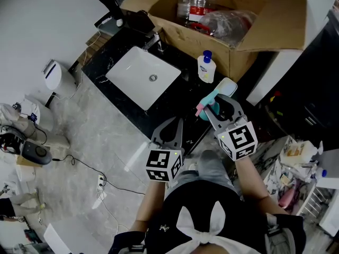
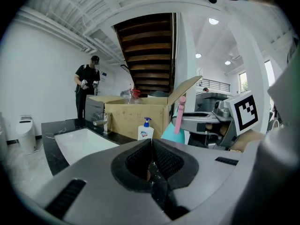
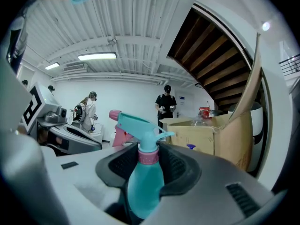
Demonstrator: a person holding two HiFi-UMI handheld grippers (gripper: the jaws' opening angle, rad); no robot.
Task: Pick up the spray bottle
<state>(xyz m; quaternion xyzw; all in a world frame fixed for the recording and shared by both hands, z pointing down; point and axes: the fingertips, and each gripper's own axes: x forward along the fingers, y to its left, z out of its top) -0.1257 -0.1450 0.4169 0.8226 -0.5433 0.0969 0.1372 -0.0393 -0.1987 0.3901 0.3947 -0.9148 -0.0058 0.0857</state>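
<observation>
– Black stone counter [image 1: 103,66] below me, white sink [image 1: 143,75] let into it, cardboard box [image 1: 286,25] at the far end. Where's the spray bottle?
– In my right gripper [image 1: 220,106]. Its pads stand partway apart and press on the teal spray bottle [image 3: 143,182] just under the pink collar. The body hangs below the jaws and the trigger head sits above them.
– Long axis?
– Upright, near enough, with the nozzle turned toward my left gripper [image 1: 170,130]. From overhead it looks clear of the counter, out past the front edge, on my side of the soap bottle [image 1: 206,67].
– And the left?
– Jaws pressed together on nothing, beside the right one and lower. I judge it isn't needed. The bottle sits squarely between the right pads, so any further lift should run straight up along that axis to stop it swinging.
</observation>
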